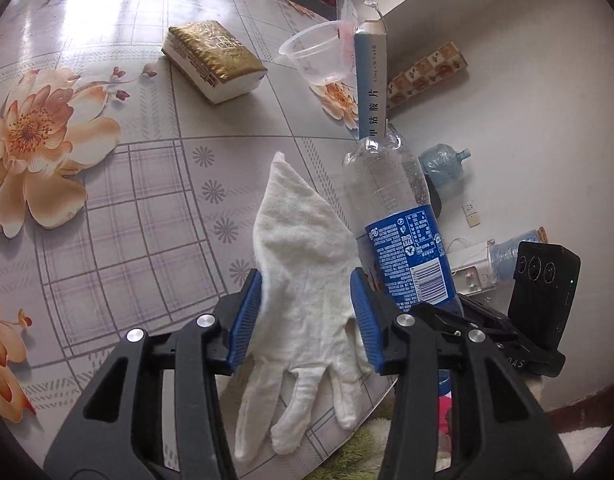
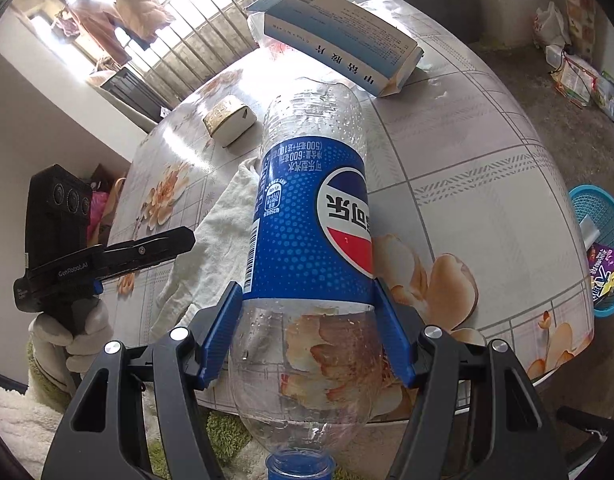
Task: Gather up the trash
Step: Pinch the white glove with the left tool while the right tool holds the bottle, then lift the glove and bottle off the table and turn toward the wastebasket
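- The right gripper (image 2: 309, 322) is pinching a clear Pepsi bottle (image 2: 313, 216) between its blue pads (image 2: 223, 332), jaws pressed against the bottle's sides just below the blue label; the blue cap (image 2: 299, 466) is pointing back toward the camera.
- The bottle is reaching over the table's near edge, its far end touching or just beside a pale blue medicine box (image 2: 339, 44); which cannot be told.
- The left gripper (image 1: 307, 320) is closing on a white cotton glove (image 1: 303, 280), jaws pinching its middle, the glove's fingers hanging down past the table's edge.
- A gold-wrapped tissue pack (image 1: 213, 60) is lying toward the table's middle, well apart from both grippers, and a clear plastic cup (image 1: 317, 54) is sitting near the far edge beside the box.
- The floral tablecloth (image 1: 107, 200) is lying open left of the glove.
- A blue plastic basket (image 2: 599, 240) holding wrappers is standing on the floor beyond the table's right edge.
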Action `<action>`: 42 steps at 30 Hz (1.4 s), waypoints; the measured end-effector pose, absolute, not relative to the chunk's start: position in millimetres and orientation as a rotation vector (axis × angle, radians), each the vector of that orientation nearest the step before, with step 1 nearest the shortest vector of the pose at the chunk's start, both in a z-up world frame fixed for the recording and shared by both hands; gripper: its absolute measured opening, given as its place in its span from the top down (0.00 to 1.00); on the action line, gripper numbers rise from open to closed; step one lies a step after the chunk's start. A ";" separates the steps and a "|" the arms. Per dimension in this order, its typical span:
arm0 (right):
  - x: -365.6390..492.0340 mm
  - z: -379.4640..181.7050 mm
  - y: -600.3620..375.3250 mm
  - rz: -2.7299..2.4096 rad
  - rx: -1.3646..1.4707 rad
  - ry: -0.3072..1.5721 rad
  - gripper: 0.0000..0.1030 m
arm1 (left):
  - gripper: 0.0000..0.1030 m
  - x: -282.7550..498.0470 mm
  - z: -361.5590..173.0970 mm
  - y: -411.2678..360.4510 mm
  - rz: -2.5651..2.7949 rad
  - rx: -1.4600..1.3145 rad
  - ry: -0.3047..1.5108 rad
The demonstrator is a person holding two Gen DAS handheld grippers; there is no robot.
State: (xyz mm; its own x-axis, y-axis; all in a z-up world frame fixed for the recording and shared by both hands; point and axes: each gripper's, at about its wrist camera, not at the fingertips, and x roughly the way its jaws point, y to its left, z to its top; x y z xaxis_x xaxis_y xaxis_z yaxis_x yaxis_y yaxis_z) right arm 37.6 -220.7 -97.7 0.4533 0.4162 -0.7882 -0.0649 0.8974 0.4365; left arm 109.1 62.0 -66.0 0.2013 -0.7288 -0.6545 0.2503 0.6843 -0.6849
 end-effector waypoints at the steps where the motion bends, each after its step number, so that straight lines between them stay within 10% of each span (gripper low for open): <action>1: 37.8 -97.6 -220.8 0.307 0.370 1.065 0.38 | 0.60 108.8 -65.9 62.3 -0.773 -0.545 1.179; 8: 38.9 -97.7 -221.8 0.317 0.368 1.060 0.38 | 0.61 103.8 -66.3 43.1 -0.846 -0.471 1.188; 17: 38.9 -98.0 -223.2 0.317 0.379 1.058 0.38 | 0.85 95.2 -70.8 20.1 -0.740 -0.179 1.168; 42: 47.0 -87.4 -237.0 0.133 0.294 1.050 0.29 | 0.93 75.2 -58.7 -17.5 -0.599 0.178 1.040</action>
State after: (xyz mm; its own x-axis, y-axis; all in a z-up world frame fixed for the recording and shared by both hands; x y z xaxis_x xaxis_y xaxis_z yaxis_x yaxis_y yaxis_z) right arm 47.0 -237.0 -87.4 0.4942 0.2471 -0.8335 0.0321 0.9529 0.3015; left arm 75.2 -17.5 -58.7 0.3639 -0.3806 -0.8501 0.5438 0.8278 -0.1378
